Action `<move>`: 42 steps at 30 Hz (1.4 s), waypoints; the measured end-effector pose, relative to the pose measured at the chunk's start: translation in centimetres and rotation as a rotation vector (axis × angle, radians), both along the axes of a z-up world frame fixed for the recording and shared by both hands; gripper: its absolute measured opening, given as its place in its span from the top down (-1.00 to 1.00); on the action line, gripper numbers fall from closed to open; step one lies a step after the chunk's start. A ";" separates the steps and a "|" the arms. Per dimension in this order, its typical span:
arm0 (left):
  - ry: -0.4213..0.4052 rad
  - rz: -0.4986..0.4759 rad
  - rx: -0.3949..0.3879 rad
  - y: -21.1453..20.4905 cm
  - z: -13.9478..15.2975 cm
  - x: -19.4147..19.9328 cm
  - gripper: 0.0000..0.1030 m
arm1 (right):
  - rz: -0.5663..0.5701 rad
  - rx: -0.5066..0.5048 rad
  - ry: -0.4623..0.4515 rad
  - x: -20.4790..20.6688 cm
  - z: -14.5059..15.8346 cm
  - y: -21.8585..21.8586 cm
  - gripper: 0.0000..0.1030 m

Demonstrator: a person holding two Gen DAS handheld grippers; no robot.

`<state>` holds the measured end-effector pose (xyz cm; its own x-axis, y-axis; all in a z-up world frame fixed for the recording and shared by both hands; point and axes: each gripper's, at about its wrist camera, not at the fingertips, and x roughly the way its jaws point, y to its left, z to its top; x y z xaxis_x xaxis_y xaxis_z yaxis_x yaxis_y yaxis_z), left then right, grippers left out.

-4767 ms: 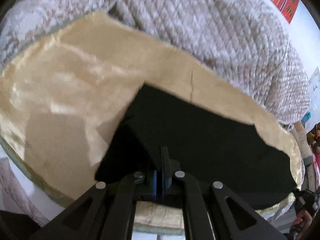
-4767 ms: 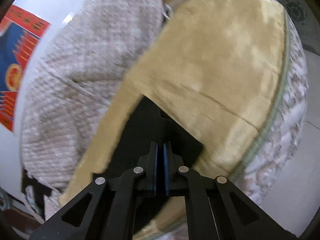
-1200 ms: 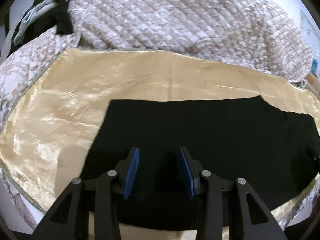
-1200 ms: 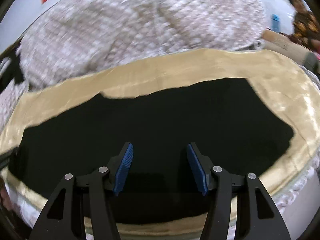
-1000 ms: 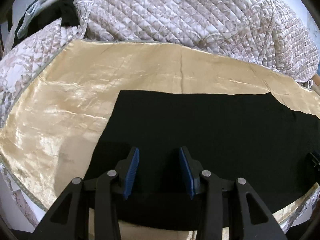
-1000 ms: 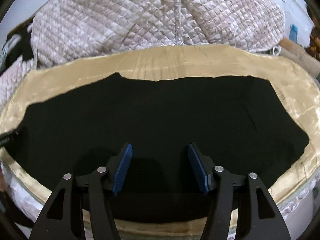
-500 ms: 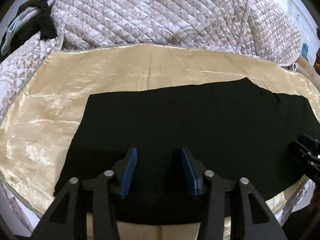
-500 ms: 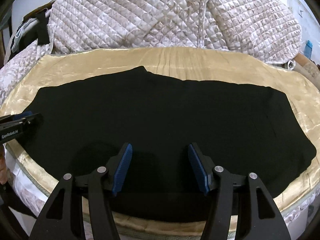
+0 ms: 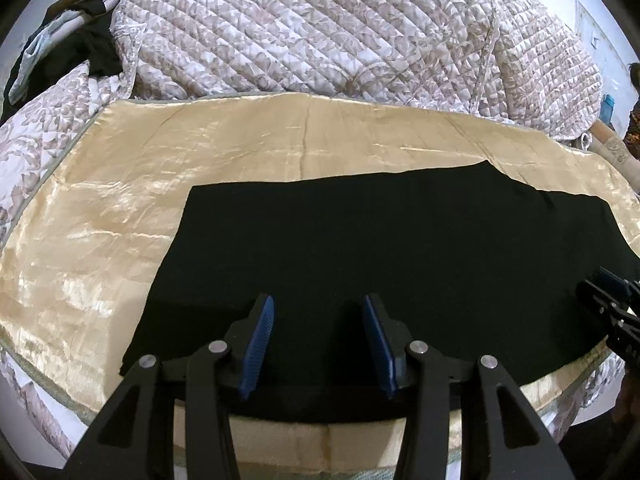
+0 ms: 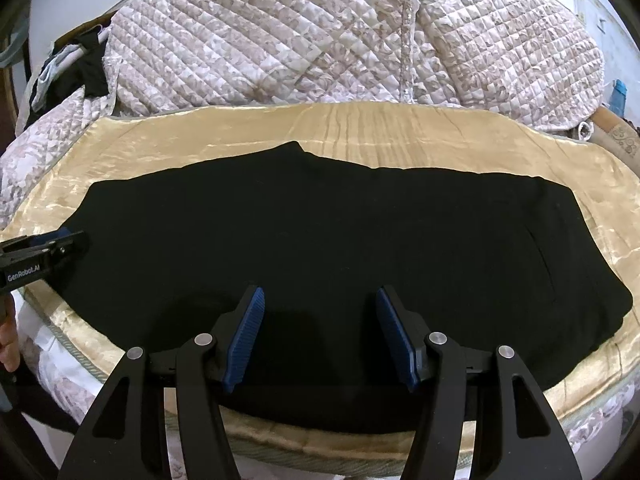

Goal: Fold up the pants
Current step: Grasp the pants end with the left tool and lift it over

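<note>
Lying flat on glossy gold satin (image 9: 160, 184), matte black pants (image 10: 320, 232) — left gripper (image 9: 316, 336) and right gripper (image 10: 320, 332) both released.

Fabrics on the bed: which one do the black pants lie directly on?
The shiny gold cloth: the black pants lie flat on it. The quilted floral cover sits bunched behind, apart.

Two hand-held claws, both with jaws parted and nothing between the pads.

The left claw (image 9: 318, 338) points forward and downward, its blue-padded fingers (image 9: 258, 342) standing apart, having just opened slightly; its tip also shows at the left edge of the right wrist view. The right claw (image 10: 320, 334) is angled likewise, its fingers (image 10: 244, 338) spread somewhat wider. Part of a hand (image 10: 9, 342) shows below the left claw's body.
</note>
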<state>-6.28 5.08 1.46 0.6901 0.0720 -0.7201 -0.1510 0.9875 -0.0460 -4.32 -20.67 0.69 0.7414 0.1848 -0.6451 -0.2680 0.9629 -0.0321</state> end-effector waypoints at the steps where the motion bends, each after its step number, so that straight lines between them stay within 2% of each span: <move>1: 0.002 0.003 -0.004 0.1 0.0 -0.2 0.05 | 0.001 0.002 0.000 0.0 0.0 0.0 -0.14; 11: -0.001 0.041 -0.027 1.4 0.1 -1.0 0.05 | 0.008 0.004 -0.002 -0.1 0.0 0.2 -0.14; 20: -0.019 0.081 -0.099 3.8 -0.3 -3.6 0.05 | 0.010 0.007 0.001 0.0 0.1 0.3 -0.14; 30: -0.023 0.136 -0.206 6.1 -1.8 -7.0 0.04 | 0.025 0.021 0.009 0.2 0.0 1.3 -0.14; 33: -0.032 0.140 -0.228 6.3 -1.9 -7.2 0.03 | 0.024 0.023 0.010 0.2 -0.1 1.3 -0.14; 37: -0.054 0.143 -0.328 7.3 -2.5 -6.7 -0.14 | 0.018 0.024 0.009 0.2 -0.1 1.3 -0.14; 42: -0.097 0.172 -0.396 8.1 -2.8 -5.8 -0.17 | 0.012 0.041 0.015 0.3 -0.1 1.3 -0.14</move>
